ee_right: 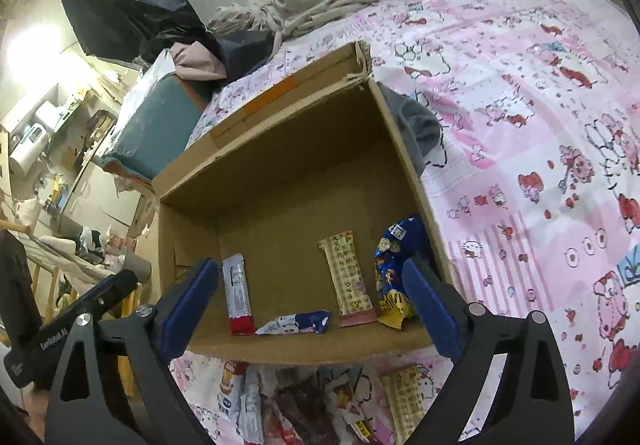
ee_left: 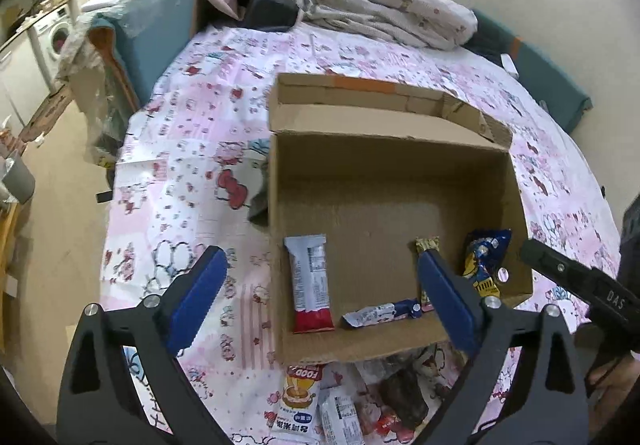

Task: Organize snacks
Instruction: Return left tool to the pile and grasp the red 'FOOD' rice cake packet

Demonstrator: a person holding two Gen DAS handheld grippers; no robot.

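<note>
- Left gripper (ee_left: pixel 320 285): jaws spread wide, nothing between them; it hovers above the near wall of the cardboard box (ee_left: pixel 516 205).
- Right gripper (ee_right: pixel 316 309): jaws likewise apart and empty, over the same near wall.
- Box contents, ahead of the right claw: white-and-red bar (ee_right: pixel 238 295) just inside its left finger; crumpled blue-and-white wrapper (ee_right: pixel 296 323) lying flat between the fingers; beige patterned bar (ee_right: pixel 350 281) right of centre; blue-and-yellow packet (ee_right: pixel 390 277) against the right finger (partly hidden by it).
- Loose snack packets (ee_right: pixel 304 405) lie on the pink patterned bedsheet (ee_right: pixel 540 125), below both claws, outside the box.
</note>
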